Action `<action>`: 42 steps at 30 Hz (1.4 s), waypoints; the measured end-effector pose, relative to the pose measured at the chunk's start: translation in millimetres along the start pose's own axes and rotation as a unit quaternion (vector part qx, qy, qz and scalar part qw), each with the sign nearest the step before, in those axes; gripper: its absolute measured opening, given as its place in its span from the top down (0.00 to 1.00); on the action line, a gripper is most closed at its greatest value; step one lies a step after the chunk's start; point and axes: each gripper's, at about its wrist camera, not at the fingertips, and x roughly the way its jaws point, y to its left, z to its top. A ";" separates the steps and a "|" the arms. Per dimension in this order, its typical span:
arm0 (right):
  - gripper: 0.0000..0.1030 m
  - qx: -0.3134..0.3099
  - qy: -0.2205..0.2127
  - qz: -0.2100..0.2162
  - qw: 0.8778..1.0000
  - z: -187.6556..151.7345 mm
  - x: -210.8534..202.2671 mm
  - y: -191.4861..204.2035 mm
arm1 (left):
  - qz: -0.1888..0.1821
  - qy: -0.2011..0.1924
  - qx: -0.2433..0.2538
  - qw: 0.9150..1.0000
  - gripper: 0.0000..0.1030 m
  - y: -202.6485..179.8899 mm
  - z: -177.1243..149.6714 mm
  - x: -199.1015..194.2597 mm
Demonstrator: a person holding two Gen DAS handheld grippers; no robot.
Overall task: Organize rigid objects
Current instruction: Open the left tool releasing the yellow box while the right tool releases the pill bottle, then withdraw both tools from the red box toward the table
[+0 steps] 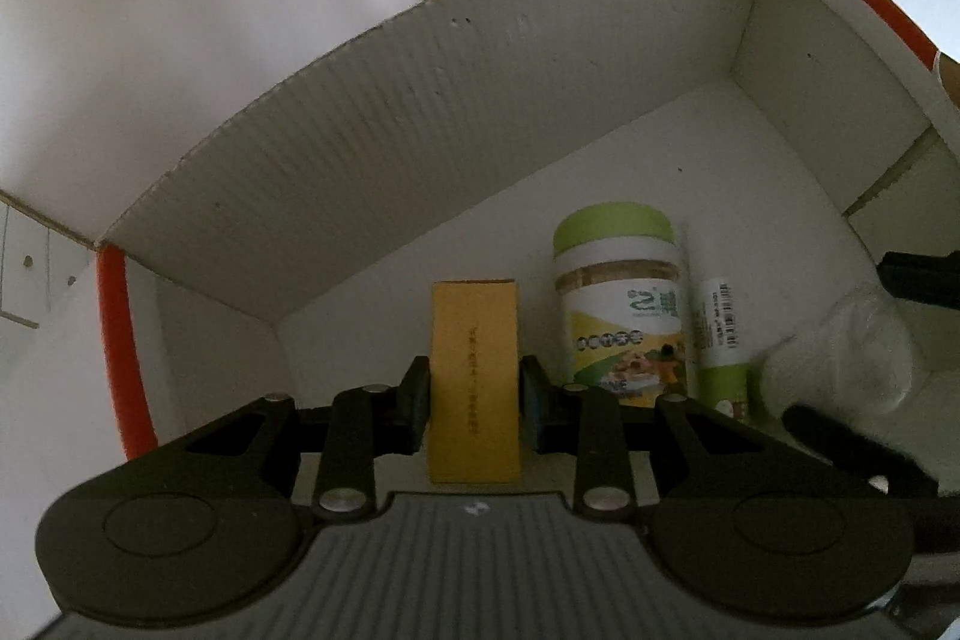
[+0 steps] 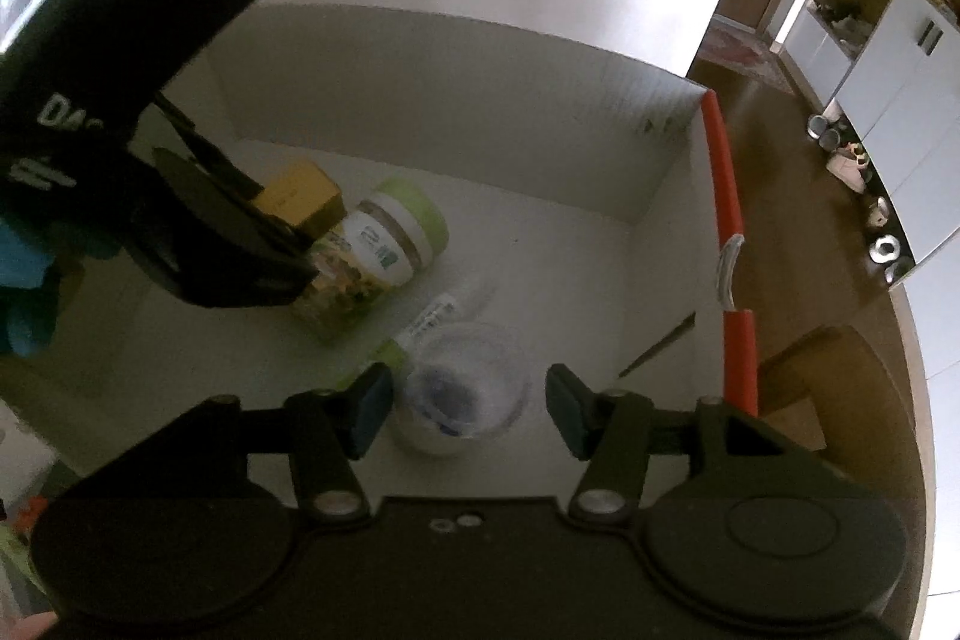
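Inside the box (image 1: 420, 112), beside the jar (image 1: 624, 304): yellow carton (image 1: 474, 370), pinched across its narrow faces by the left gripper (image 1: 474, 394); judged light, stiff, crushable (hold low). Right gripper (image 2: 468, 409), jaws spread about a clear cup (image 2: 462, 388), not pressing

A: Where did the left wrist camera sit?

B: Just behind the left gripper (image 1: 474, 400), looking steeply down along its jaws into the white cardboard box (image 1: 420, 100), close above the floor of it. A yellow carton (image 1: 474, 370) stood between the jaws, a green-lidded jar (image 1: 618, 292) just beyond the right jaw.

A: And the right wrist camera?

B: Behind the right gripper (image 2: 468, 406), also tilted down into the box (image 2: 450, 58), from the opposite side. A clear container (image 2: 462, 388) lay between its jaws.

A: What did they share?

B: The box floor, the jar (image 2: 384, 244), the carton (image 2: 300, 196); the right view also caught the left gripper (image 2: 282, 232).
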 end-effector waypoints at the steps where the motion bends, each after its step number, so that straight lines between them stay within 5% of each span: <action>1: 0.39 0.000 -0.002 0.000 1.000 -0.2 -1.9 0.3 | 0.000 -0.002 -0.002 1.000 0.71 0.2 -1.2 -2.4; 8: 0.38 0.013 -0.015 -0.002 1.000 -5.7 -14.2 -1.3 | -0.001 -0.009 0.000 1.000 0.69 -2.8 7.1 -2.5; 10: 0.38 0.016 -0.019 -0.002 1.000 -7.7 -19.6 -1.8 | -0.006 -0.012 0.000 1.000 0.62 -3.8 3.9 -4.3; 12: 0.38 0.016 -0.022 -0.004 1.000 -7.2 -23.2 -0.7 | -0.009 -0.025 0.000 1.000 0.38 -3.4 1.8 -12.2; 13: 0.38 0.016 -0.024 -0.006 1.000 -7.6 -26.4 0.0 | -0.013 -0.033 0.000 0.999 0.37 -3.2 1.1 -16.9; 22: 0.37 0.027 -0.049 -0.016 0.998 -17.6 -60.8 4.6 | -0.030 -0.077 0.003 0.997 0.37 -3.4 -12.8 -60.7; 42: 0.15 0.072 -0.116 0.000 0.991 -59.3 -141.2 19.2 | -0.082 -0.184 0.002 0.979 0.36 2.6 -87.1 -166.7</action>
